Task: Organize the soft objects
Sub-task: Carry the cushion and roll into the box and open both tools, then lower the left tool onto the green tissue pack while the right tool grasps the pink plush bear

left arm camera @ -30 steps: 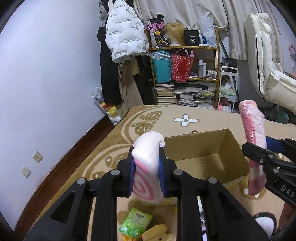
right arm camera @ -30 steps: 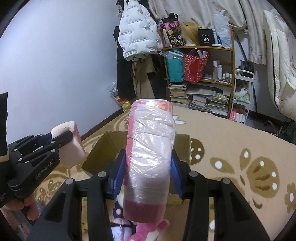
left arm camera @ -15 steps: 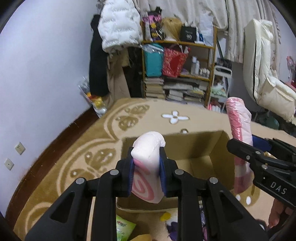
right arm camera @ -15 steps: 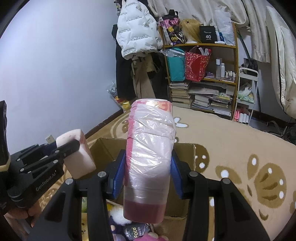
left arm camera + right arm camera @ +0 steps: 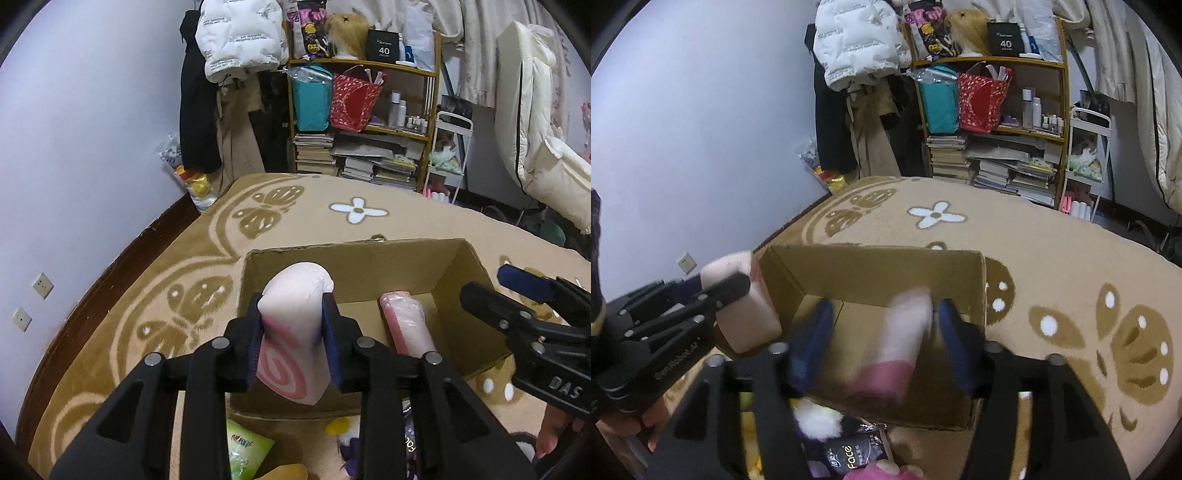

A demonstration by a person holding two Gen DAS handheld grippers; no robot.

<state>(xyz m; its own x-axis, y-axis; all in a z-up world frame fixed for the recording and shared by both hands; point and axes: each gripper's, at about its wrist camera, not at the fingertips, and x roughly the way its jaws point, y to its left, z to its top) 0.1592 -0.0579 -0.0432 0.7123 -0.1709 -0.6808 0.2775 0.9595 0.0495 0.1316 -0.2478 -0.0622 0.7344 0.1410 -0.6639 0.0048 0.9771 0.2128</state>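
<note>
Released since a moment ago, pink roll (image 5: 408,326) is lying in cardboard box (image 5: 476,269); right tongs (image 5: 882,332) are gaping empty, left tongs (image 5: 293,334) are squeezing swirl cushion (image 5: 291,332).

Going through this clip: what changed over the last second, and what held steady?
The right gripper opened and let go of the pink plastic-wrapped roll, which now sits inside the cardboard box. Both grippers moved closer over the box. The left gripper stays shut on the pink swirl cushion, not yet released.
</note>
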